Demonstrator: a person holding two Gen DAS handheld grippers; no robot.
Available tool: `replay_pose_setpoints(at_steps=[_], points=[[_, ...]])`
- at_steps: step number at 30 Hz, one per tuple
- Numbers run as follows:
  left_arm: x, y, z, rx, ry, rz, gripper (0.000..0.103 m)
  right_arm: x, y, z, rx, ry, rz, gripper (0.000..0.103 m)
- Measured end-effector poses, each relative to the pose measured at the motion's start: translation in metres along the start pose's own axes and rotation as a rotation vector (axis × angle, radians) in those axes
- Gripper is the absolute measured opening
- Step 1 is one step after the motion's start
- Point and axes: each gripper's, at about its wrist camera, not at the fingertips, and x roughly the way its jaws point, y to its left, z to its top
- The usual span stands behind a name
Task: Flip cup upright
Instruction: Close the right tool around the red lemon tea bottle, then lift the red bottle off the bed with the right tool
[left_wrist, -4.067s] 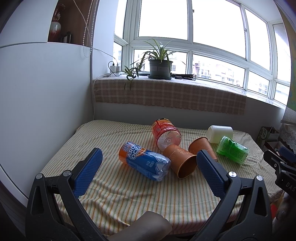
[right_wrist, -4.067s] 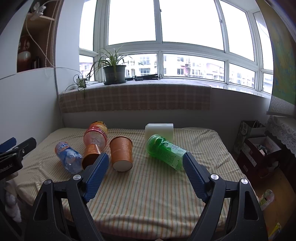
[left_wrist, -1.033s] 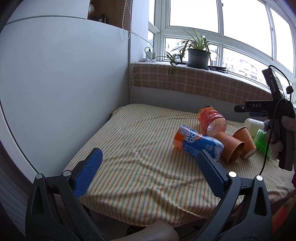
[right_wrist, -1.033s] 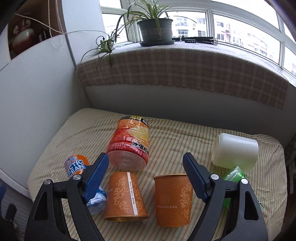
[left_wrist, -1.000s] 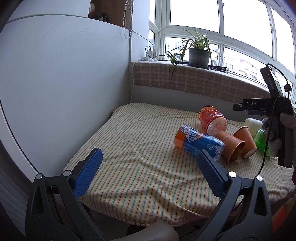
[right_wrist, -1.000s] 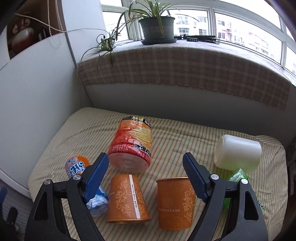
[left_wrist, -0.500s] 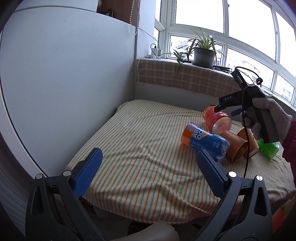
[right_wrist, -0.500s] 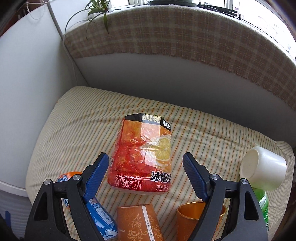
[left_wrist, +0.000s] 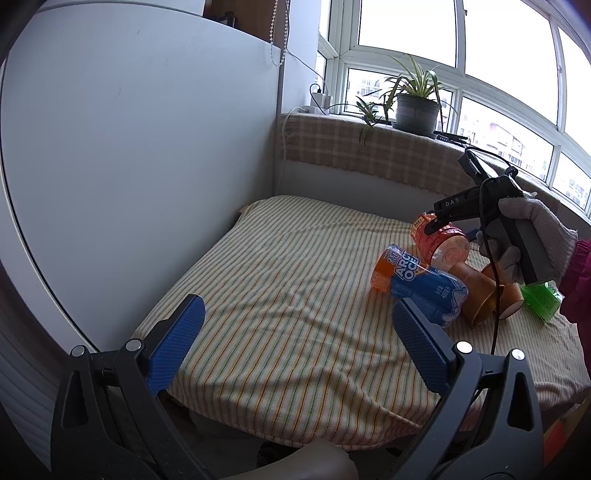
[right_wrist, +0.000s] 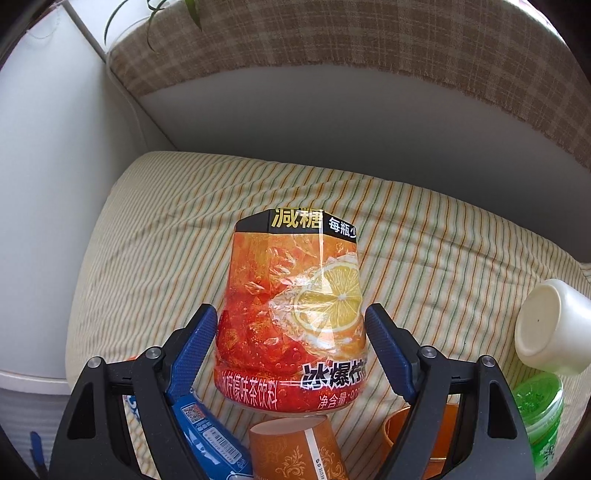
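Note:
A red-orange drink bottle (right_wrist: 295, 317) lies on its side on the striped cloth, base toward me. My right gripper (right_wrist: 291, 332) is open, its blue fingers on either side of the bottle, apart from it. It also shows in the left wrist view (left_wrist: 441, 223) over the same bottle (left_wrist: 439, 245). Two orange paper cups lie on their sides below the bottle: one (right_wrist: 299, 448) with its base against the bottle, one (right_wrist: 439, 439) to its right. My left gripper (left_wrist: 299, 336) is open and empty over the cloth's near edge.
A blue-labelled bottle (left_wrist: 421, 284) lies left of the cups. A white cup (right_wrist: 546, 332) and a green bottle (right_wrist: 543, 417) lie at the right. A white wall panel (left_wrist: 129, 147) bounds the left; a checked ledge (left_wrist: 369, 147) with a potted plant (left_wrist: 413, 99) runs behind.
My right gripper has moved forward and down until its fingers straddle the red-orange bottle. My left gripper has drawn back and turned left.

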Motion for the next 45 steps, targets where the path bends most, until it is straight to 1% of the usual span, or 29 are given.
replay_pose_setpoints(at_steps=[3, 6, 9, 19, 25, 31, 34, 37, 42, 45], points=[[0.000, 0.002, 0.000, -0.003, -0.001, 0.005, 0.103, 0.002, 0.000, 0.003, 0.005, 0.003, 0.003, 0.082], [-0.001, 0.003, 0.000, -0.005, -0.001, 0.008, 0.103, 0.003, 0.000, 0.003, 0.018, -0.001, 0.033, 0.081], [-0.002, 0.004, 0.000, -0.005, -0.002, 0.007, 0.103, 0.000, -0.002, 0.000, 0.027, -0.022, 0.043, 0.081], [-0.011, 0.002, 0.002, -0.001, -0.026, -0.003, 0.103, -0.042, -0.010, -0.015, 0.036, -0.134, 0.063, 0.080], [-0.015, -0.009, 0.005, 0.008, -0.036, -0.029, 0.103, -0.074, -0.016, -0.037, 0.047, -0.205, 0.088, 0.080], [-0.015, -0.026, 0.006, 0.004, -0.040, -0.073, 0.103, -0.114, -0.025, -0.068, 0.058, -0.274, 0.134, 0.081], [-0.012, -0.036, 0.007, 0.010, -0.033, -0.092, 0.103, -0.136, -0.031, -0.091, 0.066, -0.317, 0.157, 0.081], [-0.009, -0.049, 0.008, 0.019, -0.015, -0.126, 0.103, -0.153, -0.041, -0.119, 0.095, -0.339, 0.194, 0.081], [-0.004, -0.074, 0.005, 0.049, 0.015, -0.184, 0.103, -0.165, -0.065, -0.164, 0.152, -0.364, 0.220, 0.081], [0.000, -0.084, 0.003, 0.051, 0.049, -0.231, 0.103, -0.161, -0.080, -0.190, 0.204, -0.349, 0.240, 0.081]])
